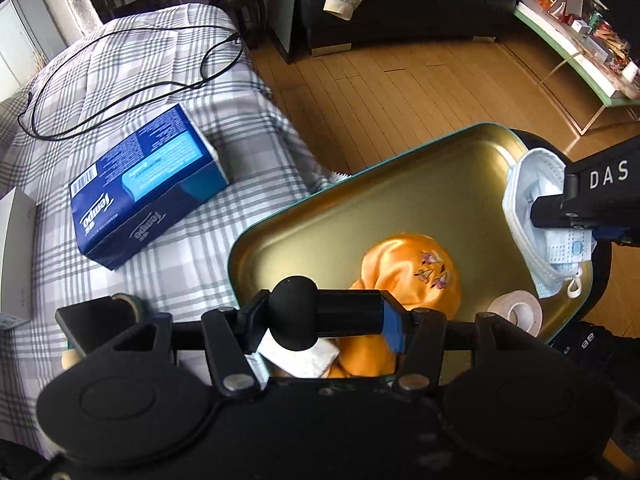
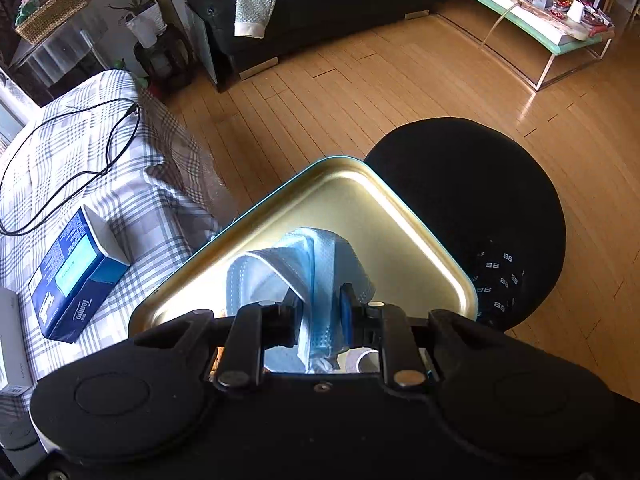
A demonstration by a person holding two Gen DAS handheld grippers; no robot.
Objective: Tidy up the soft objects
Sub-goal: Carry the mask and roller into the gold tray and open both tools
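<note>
**Face masks held over the gold tin**

The face masks hang at lower centre of the right wrist view, clamped in the right gripper above the gold tin. In the left wrist view, the left gripper grasps a black ball-ended object (lower centre), over an orange satin cloth lying in the tin beside a tape roll. A blue tissue box rests on the checked bedspread, centre left.

Left gripper jaws clamp a black ball; right gripper pinched tight.
</note>
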